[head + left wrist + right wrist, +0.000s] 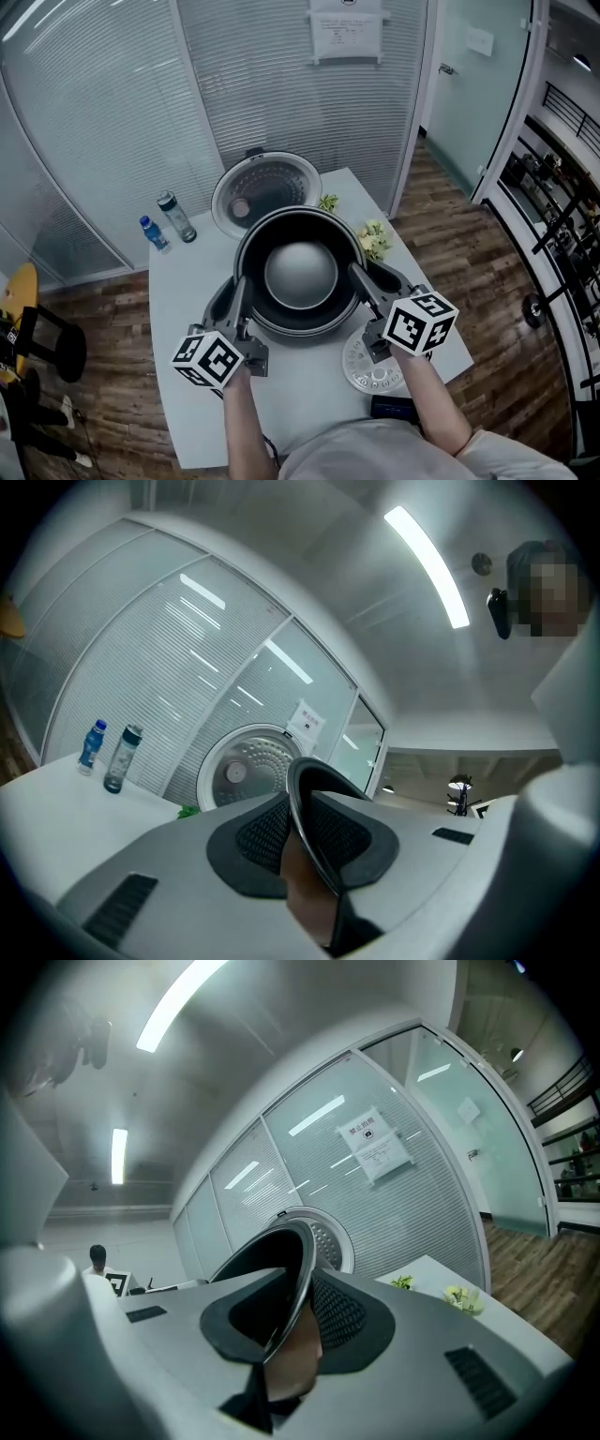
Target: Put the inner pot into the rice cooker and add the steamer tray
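As both tongs pinch the inner pot's rim, left gripper [240, 298] bites the left side, right gripper [362, 281] the right; each gripper view shows the thin dark rim [314, 832] [286, 1321] clamped between mesh pads.

Near right, just beside the right gripper: steamer tray [367, 367], a pale perforated disc flat on the white table [187, 291], close to its near right edge.

Inner pot [300, 272]: round, black wall, pale glossy floor inside. It sits mid-table, just near of the open lid [265, 192]. I cannot tell whether it is seated in the cooker body.

Left of the pot is bare tabletop. At the far left edge stand two bottles, one blue-capped [155, 234], one dark-capped [176, 217]. Small plants [373, 239] sit far right. Blinded glass walls close in behind.
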